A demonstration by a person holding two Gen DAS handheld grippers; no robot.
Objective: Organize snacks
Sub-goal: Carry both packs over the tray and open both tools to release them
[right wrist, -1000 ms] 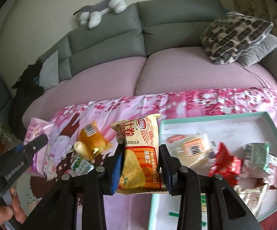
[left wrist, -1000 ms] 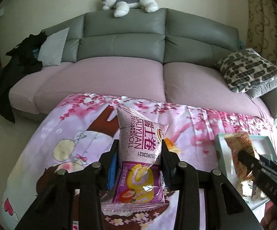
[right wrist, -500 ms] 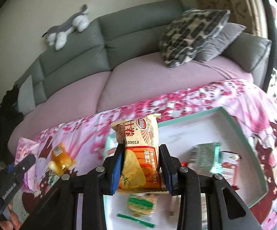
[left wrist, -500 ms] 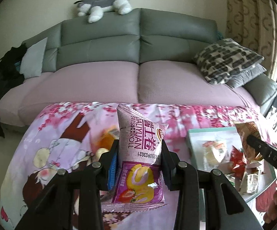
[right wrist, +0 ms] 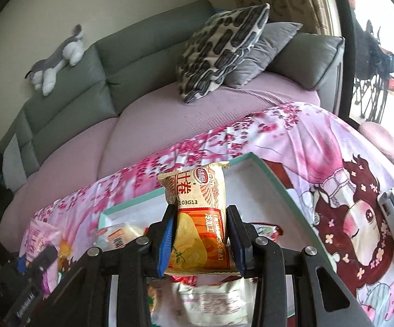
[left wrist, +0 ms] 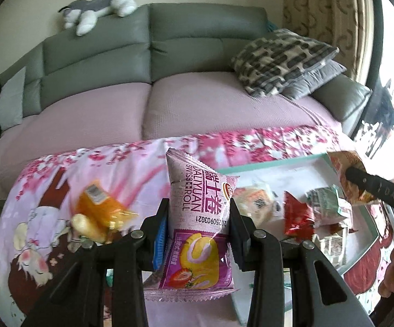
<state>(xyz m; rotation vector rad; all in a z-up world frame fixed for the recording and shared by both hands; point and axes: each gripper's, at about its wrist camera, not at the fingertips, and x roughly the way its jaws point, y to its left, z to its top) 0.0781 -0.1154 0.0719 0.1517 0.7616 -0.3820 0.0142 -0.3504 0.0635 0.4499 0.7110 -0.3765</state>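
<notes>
Pink roll packet (left wrist: 201, 223) between fingers (left wrist: 162, 226)

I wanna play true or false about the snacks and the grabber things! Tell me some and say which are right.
1. The left gripper holds a pink Swiss roll packet. True.
2. The right gripper is empty. False: it is shut on an orange-yellow snack packet.
3. The teal-rimmed tray already has snacks in it. True: a red packet and others lie inside.
4. The toy dog sits on the flowery cloth. False: it lies on top of the sofa's back.
5. An orange packet lies on the cloth, outside the tray. True.
</notes>
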